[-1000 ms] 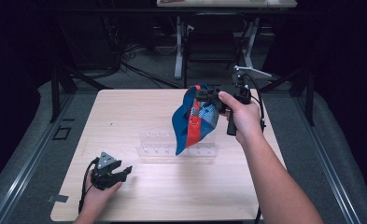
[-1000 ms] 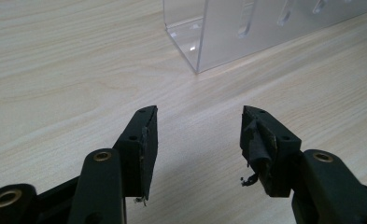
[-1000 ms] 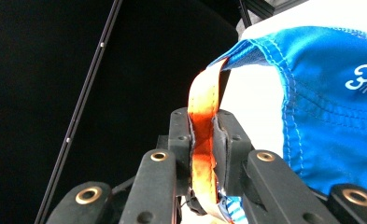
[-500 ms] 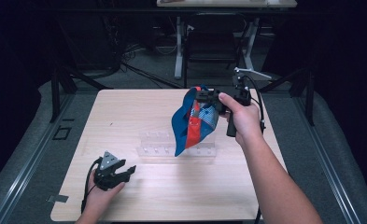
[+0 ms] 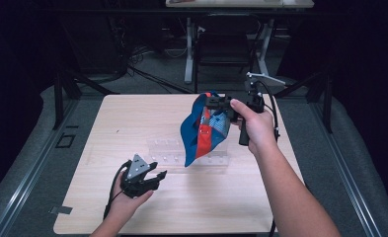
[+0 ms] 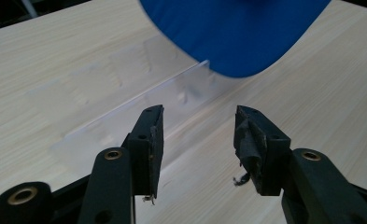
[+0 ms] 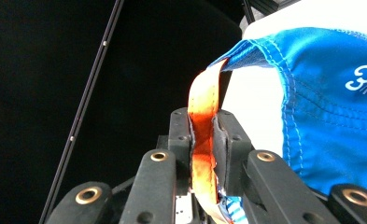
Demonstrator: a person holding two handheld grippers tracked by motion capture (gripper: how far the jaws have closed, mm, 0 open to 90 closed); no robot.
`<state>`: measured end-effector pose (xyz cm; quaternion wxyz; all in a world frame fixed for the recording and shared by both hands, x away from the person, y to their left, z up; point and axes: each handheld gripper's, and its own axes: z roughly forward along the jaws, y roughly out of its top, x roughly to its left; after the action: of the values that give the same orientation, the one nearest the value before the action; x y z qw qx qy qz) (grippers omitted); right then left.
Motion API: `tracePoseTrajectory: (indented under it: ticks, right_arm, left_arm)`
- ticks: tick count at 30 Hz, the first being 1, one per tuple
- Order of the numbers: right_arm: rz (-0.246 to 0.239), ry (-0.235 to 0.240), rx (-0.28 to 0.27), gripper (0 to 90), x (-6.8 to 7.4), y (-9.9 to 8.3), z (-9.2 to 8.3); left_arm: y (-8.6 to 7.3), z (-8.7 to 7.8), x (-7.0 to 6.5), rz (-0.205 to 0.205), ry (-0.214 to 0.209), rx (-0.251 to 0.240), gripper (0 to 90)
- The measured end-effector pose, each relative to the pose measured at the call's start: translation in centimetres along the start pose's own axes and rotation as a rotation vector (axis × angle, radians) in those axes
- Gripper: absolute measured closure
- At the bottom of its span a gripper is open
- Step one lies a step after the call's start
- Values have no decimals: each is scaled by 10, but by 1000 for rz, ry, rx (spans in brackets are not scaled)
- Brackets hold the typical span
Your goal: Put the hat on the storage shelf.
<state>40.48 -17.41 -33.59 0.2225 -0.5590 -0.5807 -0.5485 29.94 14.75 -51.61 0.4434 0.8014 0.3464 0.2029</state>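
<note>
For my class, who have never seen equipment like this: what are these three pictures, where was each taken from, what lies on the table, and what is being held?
A person works at a wooden table, holding a hand-operated gripper in each hand. One picture looks down from above. The other two come from cameras riding on each gripper, looking along its black jaws. The right gripper is shut on the orange strap of a blue and orange fabric pouch, held up above the table. The left gripper is open and holds nothing; its jaws have just been closing a little. On the table lies a clear plastic tray.
</note>
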Motion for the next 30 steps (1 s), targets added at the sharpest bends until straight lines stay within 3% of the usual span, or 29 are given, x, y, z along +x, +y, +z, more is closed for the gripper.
tracePoseTrajectory:
  ticks: [9, 19, 22, 25, 30]
  right_arm:
    - [1, 5, -3, 782, 1, -1, 2]
    - [-3, 7, 4, 782, 1, -1, 3]
    - [0, 6, 1, 781, 1, -1, 3]
    - [-3, 10, 6, 782, 0, -1, 4]
    - [-4, 11, 8, 782, 1, -2, 4]
  left_arm:
    - [24, 13, -26, 49, -51, -13, 582]
    - [40, 24, -43, 97, -72, -18, 623]
    - [43, 28, -48, 115, -67, -15, 631]
    - [46, 35, -53, 144, -49, 3, 698]
    - [46, 36, -51, 152, -36, 14, 797]
